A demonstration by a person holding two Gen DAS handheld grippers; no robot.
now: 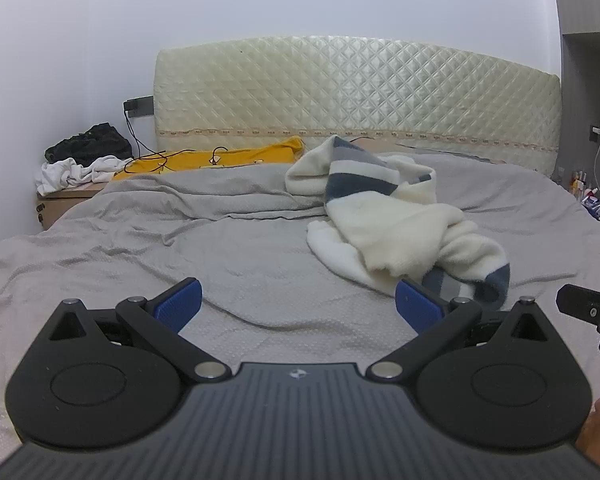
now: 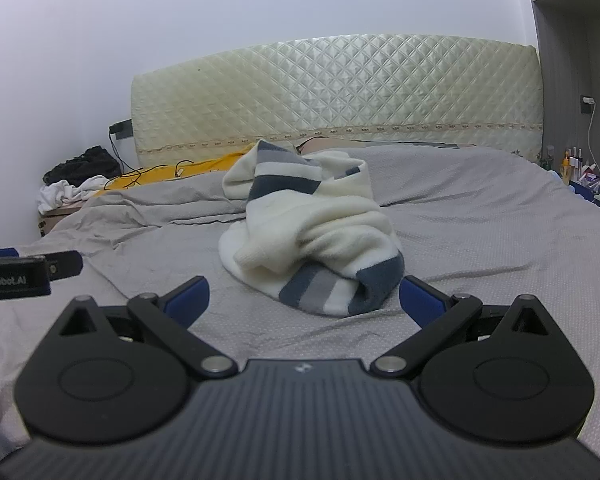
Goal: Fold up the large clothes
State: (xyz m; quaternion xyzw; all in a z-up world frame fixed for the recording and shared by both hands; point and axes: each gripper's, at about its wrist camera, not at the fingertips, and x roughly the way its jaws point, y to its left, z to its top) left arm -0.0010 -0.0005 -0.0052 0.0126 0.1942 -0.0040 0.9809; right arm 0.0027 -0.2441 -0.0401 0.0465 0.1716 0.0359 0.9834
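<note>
Bedroom, grey-sheeted bed (image 1: 260, 248) fills both views, sheet wrinkled. Cream fleece sweater (image 1: 384, 216) with navy and grey stripes lies crumpled in a heap on the bed, right of centre in the left wrist view, dead centre in the right wrist view (image 2: 312, 228). Striped end of the sweater points toward the cameras.

Left hand-held gripper (image 1: 298, 300): jaws spread wide, nothing between them, over bare sheet; its right blue pad sits just beside the sweater's striped end, contact unclear. Right hand-held gripper (image 2: 304, 296): jaws spread wide, nothing held, striped end of the sweater lies between the blue pads, just ahead of them. Each gripper shows at the edge of the other's view, side by side.

Behind the sweater: yellow cloth (image 1: 220, 160) with black cables across it, along the quilted cream headboard (image 1: 356, 92). Left of the bed, a wooden nightstand (image 1: 60, 200) carrying white cloth (image 1: 76, 172) and a black garment (image 1: 88, 142). Far right, small bottles (image 2: 572, 166) and a white charger cable on the wall.
</note>
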